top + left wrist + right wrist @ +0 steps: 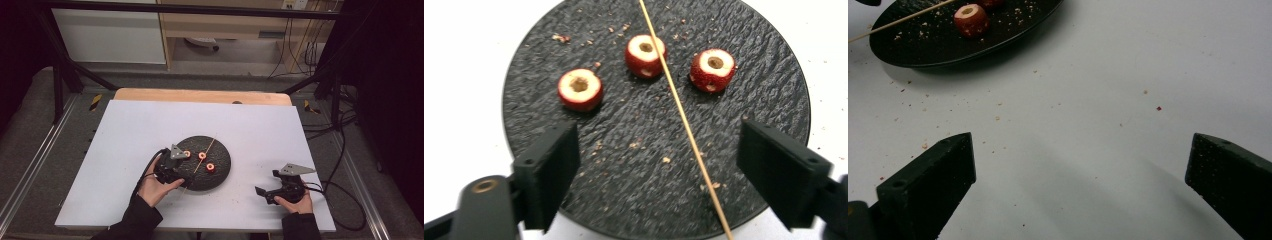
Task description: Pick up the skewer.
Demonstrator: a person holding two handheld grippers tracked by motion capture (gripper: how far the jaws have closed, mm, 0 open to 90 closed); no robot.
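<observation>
Left tongs (pixel 659 165) spread wide, nothing pressed between the pads, poised over the near-left part of the round, rough-surfaced black plate (pixel 634 190). Between the jaws, only plate surface and the lower stretch of a thin wooden skewer (pixel 684 125), lying slantwise across the plate and past its near rim. Beyond the jaw tips, three cored red fruit pieces with pale cut tops (pixel 644 54), standing in a loose row, the middle one just beside the skewer. Right tongs (pixel 1080 185) also wide apart, holding nothing, low over the white table (pixel 1108 100) toward its near right edge, well apart from the plate. Crumbs scattered on plate and table.
</observation>
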